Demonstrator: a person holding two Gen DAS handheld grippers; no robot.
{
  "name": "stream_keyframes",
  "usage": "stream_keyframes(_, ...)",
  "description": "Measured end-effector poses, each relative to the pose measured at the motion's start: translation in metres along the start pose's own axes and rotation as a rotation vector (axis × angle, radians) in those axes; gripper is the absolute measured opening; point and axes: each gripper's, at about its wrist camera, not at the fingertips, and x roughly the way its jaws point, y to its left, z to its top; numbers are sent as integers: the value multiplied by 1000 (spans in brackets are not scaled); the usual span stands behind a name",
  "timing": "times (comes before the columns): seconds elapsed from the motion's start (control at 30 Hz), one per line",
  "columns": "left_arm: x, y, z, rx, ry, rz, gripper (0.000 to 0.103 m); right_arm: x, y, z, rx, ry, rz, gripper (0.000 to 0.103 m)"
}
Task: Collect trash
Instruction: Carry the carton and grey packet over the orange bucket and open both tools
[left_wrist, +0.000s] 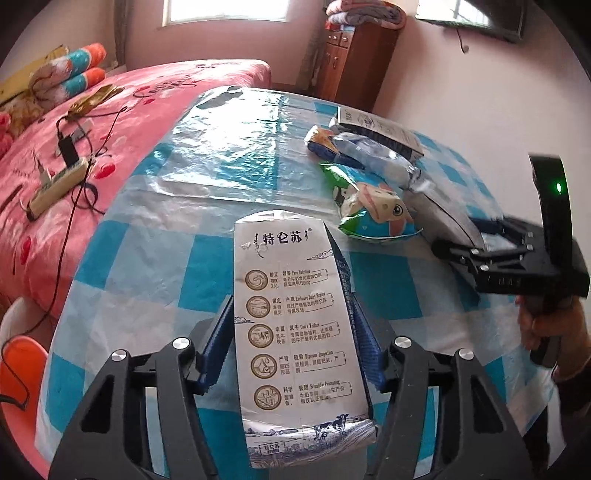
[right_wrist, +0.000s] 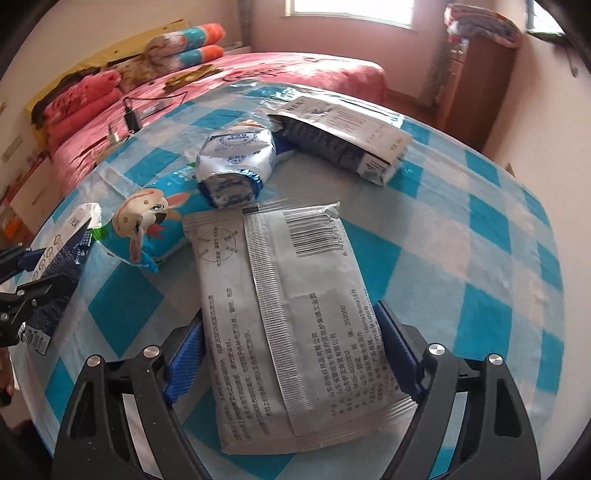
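The left gripper (left_wrist: 295, 332) has its blue fingers (left_wrist: 218, 332) clamped on both sides of a flattened milk carton (left_wrist: 295, 325), held above the table w/ blue-white check cloth (left_wrist: 155, 280). The right gripper (right_wrist: 291, 354) has a grey wipes packet (right_wrist: 284, 325) between its fingers (right_wrist: 397, 350). The pads are close to the packet's edges, but I cannot tell if they really press it or only stand around it; the packet seems lying flat on the cloth.

More trash waits near the middle of the table: a cartoon cow pouch (right_wrist: 147, 225), a crumpled white-blue wrapper (right_wrist: 236, 166) touching it, and another dark carton (right_wrist: 343, 144) further back. No bin or bag is visible in either view.

To do this step well, I think the right side should squeeze firmly but not too fast, bc a thin soft packet can buckle and slip out. Lift it straight up, so it does not drag the cow pouch beside it. Keep the left grip steady and both tools apart from each other.
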Motion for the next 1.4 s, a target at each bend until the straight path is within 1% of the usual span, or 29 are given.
stream_keyframes(0.3, -17, 9, -10, -19, -35, -21, 61, -25, 2, -28, 120, -32, -24, 83)
stream_keyframes(0.53, -33, 16, -18, -7, -60, -5, 61, -45, 14, -45, 186, -52, -30, 83)
stream_keyframes(0.67, -47, 23, -20, -8, -82, 15, 61, -51, 23, -54, 216, -51, -11, 83)
stream_keyframes(0.73, -56, 29, -20, -13, -92, 25, 58, -54, 28, -57, 229, -52, 1, 83)
stream_keyframes(0.8, -63, 34, -21, -13, -102, 39, 58, -58, 34, -59, 239, -53, 20, 83)
stream_keyframes(1.03, -86, 51, -24, -25, -134, 70, 58, -65, 57, -60, 223, -52, 67, 83)
stream_keyframes(1.2, -102, 65, -26, -42, -161, 83, 58, -70, 79, -54, 184, -57, 90, 83)
stream_keyframes(1.4, -125, 85, -32, -70, -196, 110, 58, -73, 108, -42, 136, -61, 141, 83)
